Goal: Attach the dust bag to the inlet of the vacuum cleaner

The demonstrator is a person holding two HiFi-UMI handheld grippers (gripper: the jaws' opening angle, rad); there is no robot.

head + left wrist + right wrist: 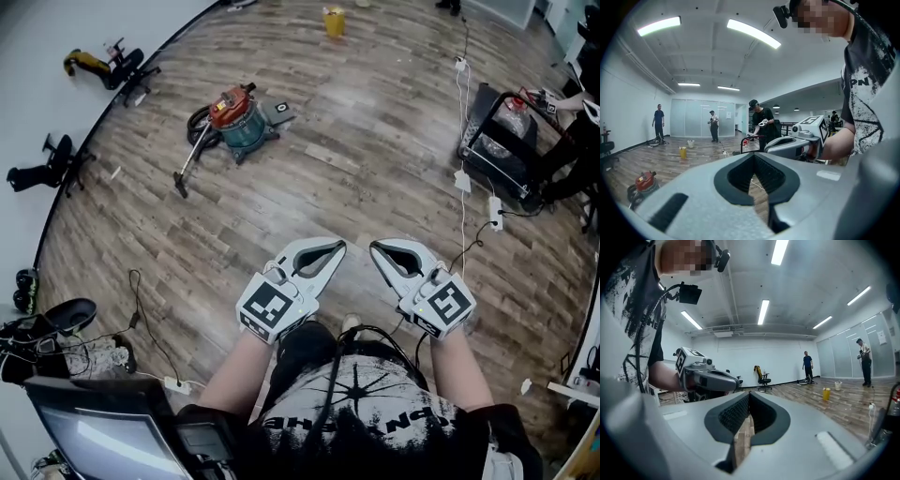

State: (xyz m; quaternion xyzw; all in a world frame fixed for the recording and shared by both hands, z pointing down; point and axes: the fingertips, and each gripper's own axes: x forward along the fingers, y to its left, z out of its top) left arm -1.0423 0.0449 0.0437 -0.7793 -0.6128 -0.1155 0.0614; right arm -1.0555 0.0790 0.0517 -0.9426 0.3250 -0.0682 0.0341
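Both pairs of jaws are closed tip to tip on nothing. The left gripper (338,249) and right gripper (376,249) hover side by side before the person's waist. The red-topped canister vacuum cleaner (240,118) stands well ahead on the wood floor (375,141). No dust bag shows; it is probably light and floppy, best pinched by its stiff collar.

Red-topped teal vacuum cleaner (239,120); brown wood-grain floor (375,169); yellow bucket (334,21)

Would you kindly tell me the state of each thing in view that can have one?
left gripper, shut, empty.
right gripper, shut, empty.
vacuum cleaner, upright on the floor, untouched.
yellow bucket, upright on the floor.
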